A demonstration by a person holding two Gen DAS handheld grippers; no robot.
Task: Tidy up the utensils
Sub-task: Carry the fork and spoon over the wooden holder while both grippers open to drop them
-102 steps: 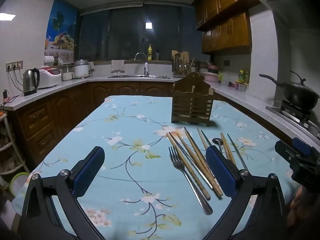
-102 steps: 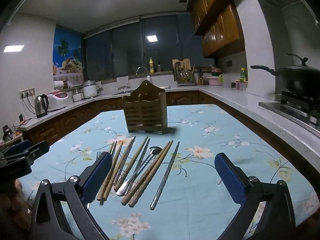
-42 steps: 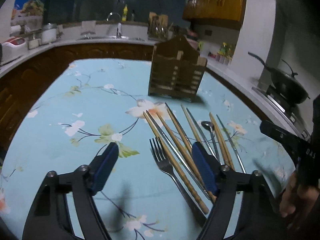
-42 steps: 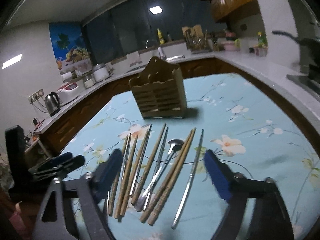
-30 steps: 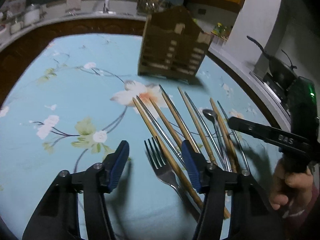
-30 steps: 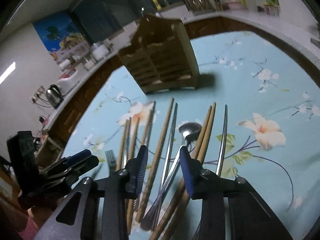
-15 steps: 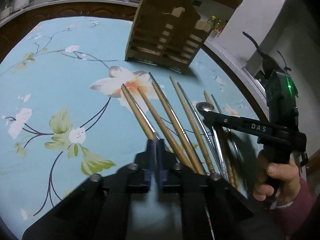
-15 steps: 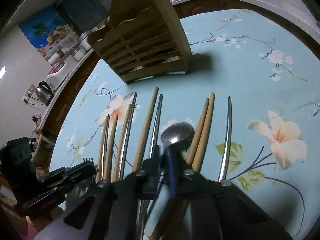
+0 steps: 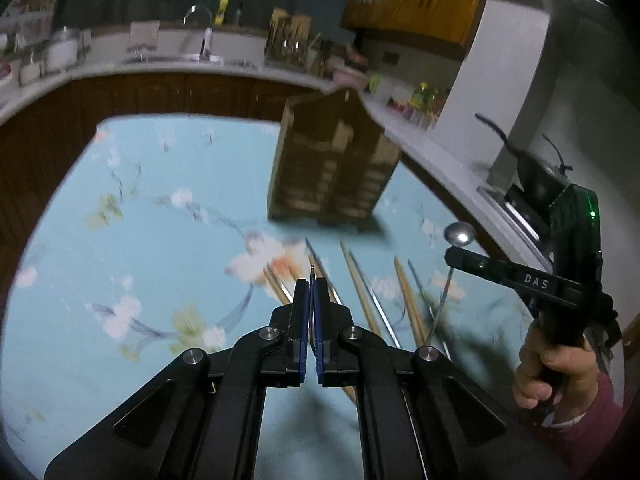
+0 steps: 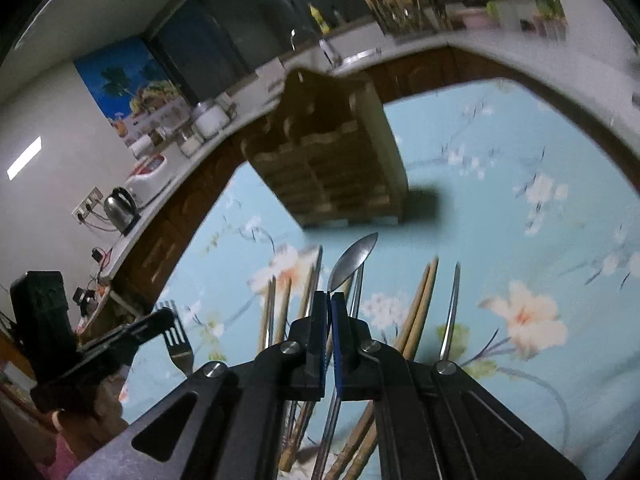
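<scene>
My left gripper (image 9: 310, 286) is shut on a metal fork (image 9: 311, 270), which shows only edge-on above the pads. In the right wrist view the fork (image 10: 176, 336) sticks out of the left gripper (image 10: 160, 318), lifted off the cloth. My right gripper (image 10: 329, 298) is shut on the handle of a metal spoon (image 10: 354, 258), bowl forward. From the left wrist view the spoon (image 9: 460, 234) hangs in the right gripper (image 9: 450, 258) above the table. Chopsticks (image 10: 420, 300), wooden and metal, lie in a row beneath. The wooden utensil holder (image 9: 332, 168) stands beyond them.
The table wears a light blue floral cloth (image 9: 140, 240). A person's hand (image 9: 548, 368) grips the right tool. A dark wok (image 9: 536, 168) sits on the stove at right. A kettle (image 10: 120, 204) and jars stand on the counter beyond the table.
Both grippers closed from open, the left on the fork, the right on the spoon. Both then rose, lifting the two utensils off the cloth.
</scene>
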